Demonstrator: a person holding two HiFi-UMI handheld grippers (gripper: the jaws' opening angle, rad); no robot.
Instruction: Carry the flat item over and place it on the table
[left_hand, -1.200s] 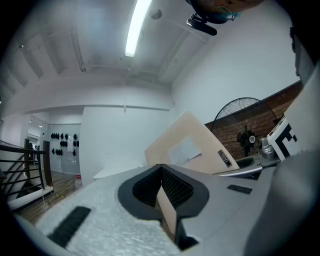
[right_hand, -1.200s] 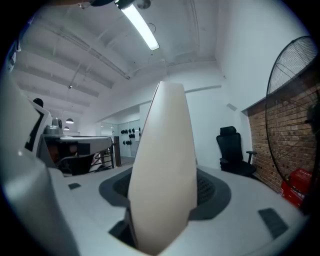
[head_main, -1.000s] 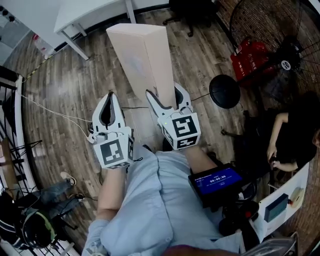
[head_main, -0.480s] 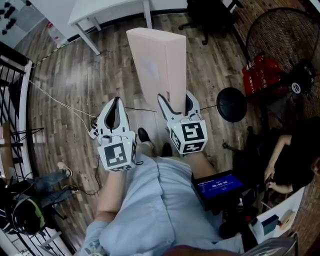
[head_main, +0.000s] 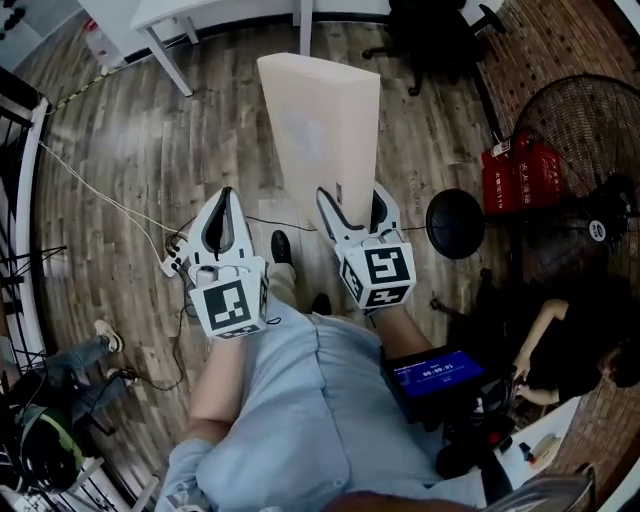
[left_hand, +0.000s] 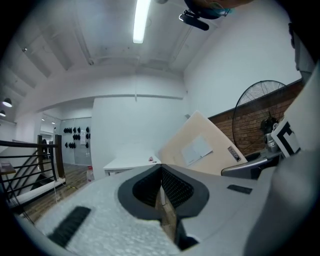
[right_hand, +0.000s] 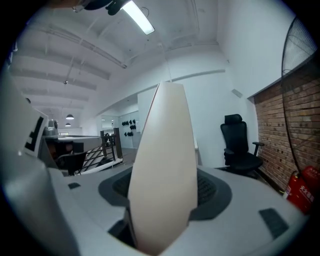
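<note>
With only the right claw (head_main: 353, 207) grasping its near end and the left claw (head_main: 222, 216) clenched empty, the flat beige cardboard box (head_main: 320, 120) could have levered loose.

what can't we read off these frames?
Flat box label: head view and left gripper view, too small to read.
Box's lower edge: head view, hidden inside the right gripper.
White table: head view, cut off by top edge.
Tablet screen text: head view, too small.
</note>
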